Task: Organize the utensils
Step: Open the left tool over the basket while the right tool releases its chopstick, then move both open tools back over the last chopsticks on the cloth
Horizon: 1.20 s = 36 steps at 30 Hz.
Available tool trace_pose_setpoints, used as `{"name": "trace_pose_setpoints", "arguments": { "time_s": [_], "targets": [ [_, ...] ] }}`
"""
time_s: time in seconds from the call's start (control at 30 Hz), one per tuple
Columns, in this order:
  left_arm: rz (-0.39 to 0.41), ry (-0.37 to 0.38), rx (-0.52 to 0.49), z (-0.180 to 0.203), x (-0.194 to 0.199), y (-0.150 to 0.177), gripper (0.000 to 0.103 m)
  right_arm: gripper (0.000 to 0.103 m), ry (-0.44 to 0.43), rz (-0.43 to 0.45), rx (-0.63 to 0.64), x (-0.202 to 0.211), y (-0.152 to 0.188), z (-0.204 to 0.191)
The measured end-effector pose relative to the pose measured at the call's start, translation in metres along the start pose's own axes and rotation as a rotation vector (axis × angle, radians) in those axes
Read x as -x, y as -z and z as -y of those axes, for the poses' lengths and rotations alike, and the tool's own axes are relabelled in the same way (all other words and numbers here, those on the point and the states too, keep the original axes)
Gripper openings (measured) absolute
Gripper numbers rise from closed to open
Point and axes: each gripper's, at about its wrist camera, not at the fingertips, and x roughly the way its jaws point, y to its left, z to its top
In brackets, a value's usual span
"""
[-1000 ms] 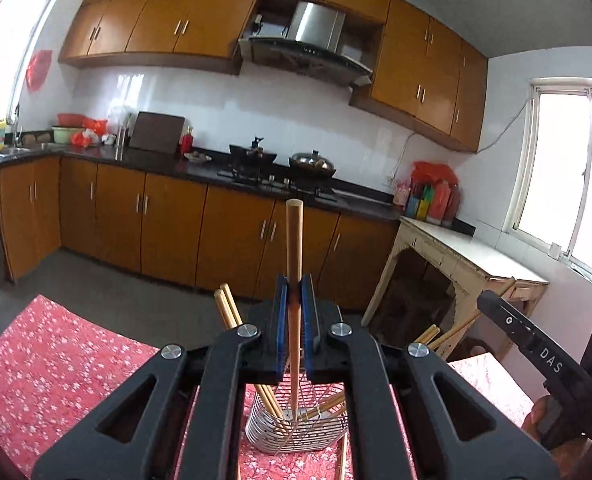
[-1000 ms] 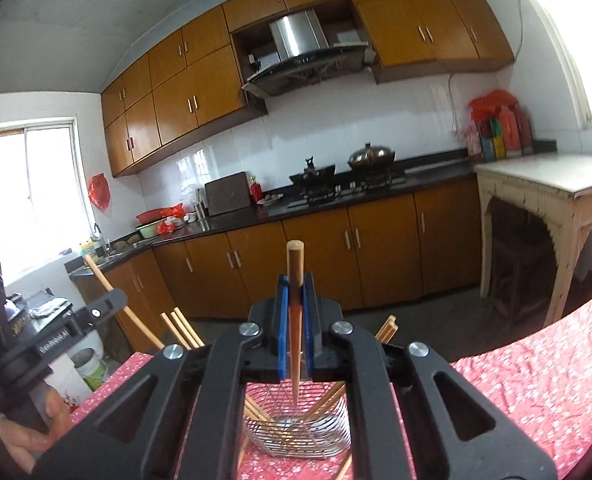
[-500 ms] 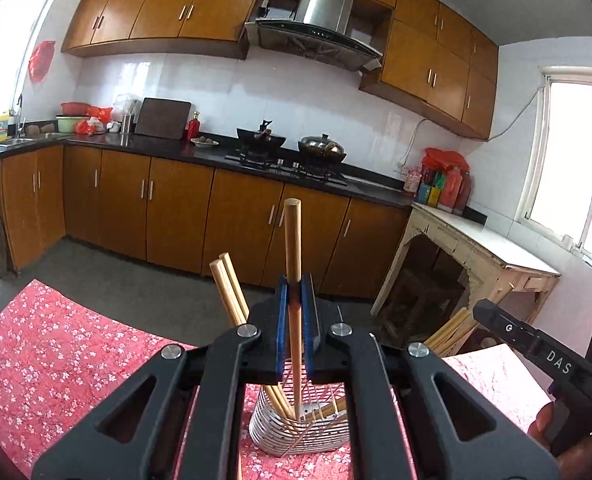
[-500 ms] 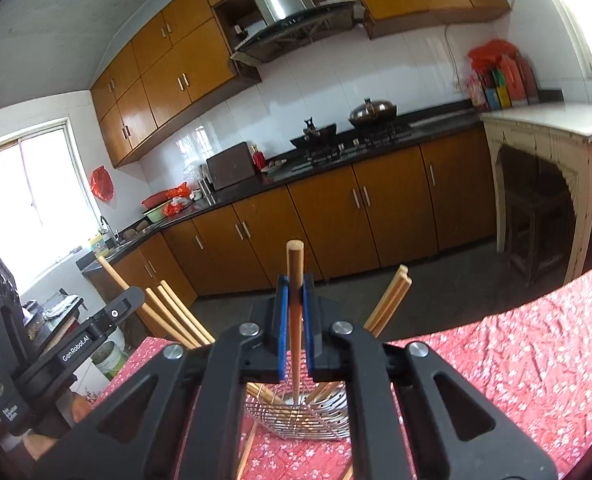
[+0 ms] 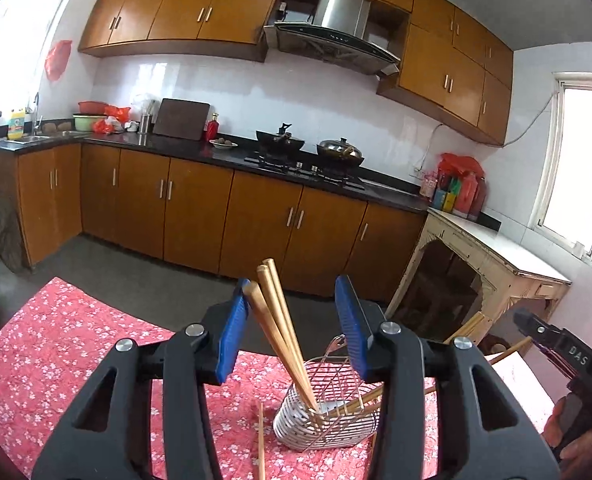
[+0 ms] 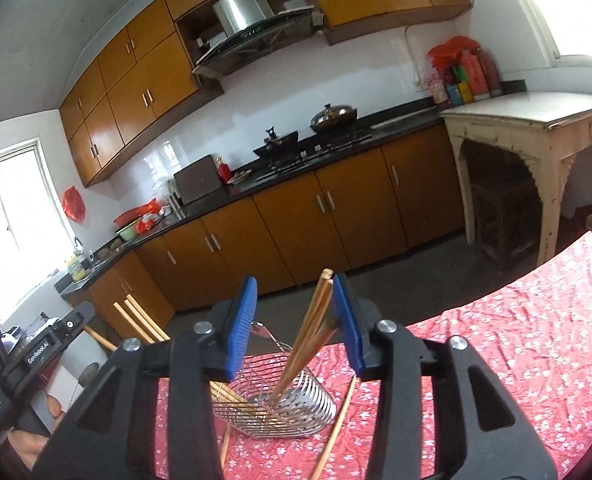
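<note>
The left gripper (image 5: 292, 320) and right gripper (image 6: 296, 316) are both held wide apart, with nothing clasped between the blue pads. Below them, a wire utensil basket (image 5: 327, 408) is set on the red floral tablecloth (image 6: 515, 340) of the table. Wooden chopsticks (image 5: 280, 328) are leant inside it, and two loose chopsticks (image 6: 335, 420) are seen lying beside it.

The chopsticks (image 5: 280, 332) are plain matt wood. The holder (image 5: 323, 412) is shiny wire and perforated metal. Wrinkled red floral cloth (image 6: 535, 320) covers the tabletop. Each tool (image 5: 294, 328) is smooth black plastic with ribbed blue pads (image 5: 230, 336). The cabinets (image 5: 200, 208) are glossy wood.
</note>
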Motion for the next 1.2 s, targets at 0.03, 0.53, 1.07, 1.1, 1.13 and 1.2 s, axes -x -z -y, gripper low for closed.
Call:
{"name": "trace_pose_setpoints", "arguments": {
  "time_s": [0.03,0.53,1.07,1.1,1.13,1.2],
  "targets": [
    [0.000,0.000,0.003,-0.001,0.002,0.000,0.044,0.043,0.005,0.007,0.000,0.005,0.001,0.002],
    [0.016,-0.026,0.031,-0.031,0.057,0.010,0.044,0.043,0.056,-0.025,-0.005,0.059,0.043,0.015],
    [-0.347,-0.101,-0.094,-0.046,0.016,0.155,0.044,0.042,0.077,-0.443,0.019,-0.005,0.202,0.004],
    [-0.371,-0.105,-0.095,-0.047,0.011,0.162,0.044,0.042,0.083,-0.458,0.028,-0.009,0.207,0.002],
    [-0.387,-0.107,-0.094,-0.049,0.007,0.167,0.044,0.042,0.091,-0.479,0.041,-0.014,0.213,-0.001],
    [-0.413,-0.111,-0.090,-0.052,0.002,0.176,0.044,0.042,0.106,-0.516,0.064,-0.024,0.221,-0.008]
  ]
}}
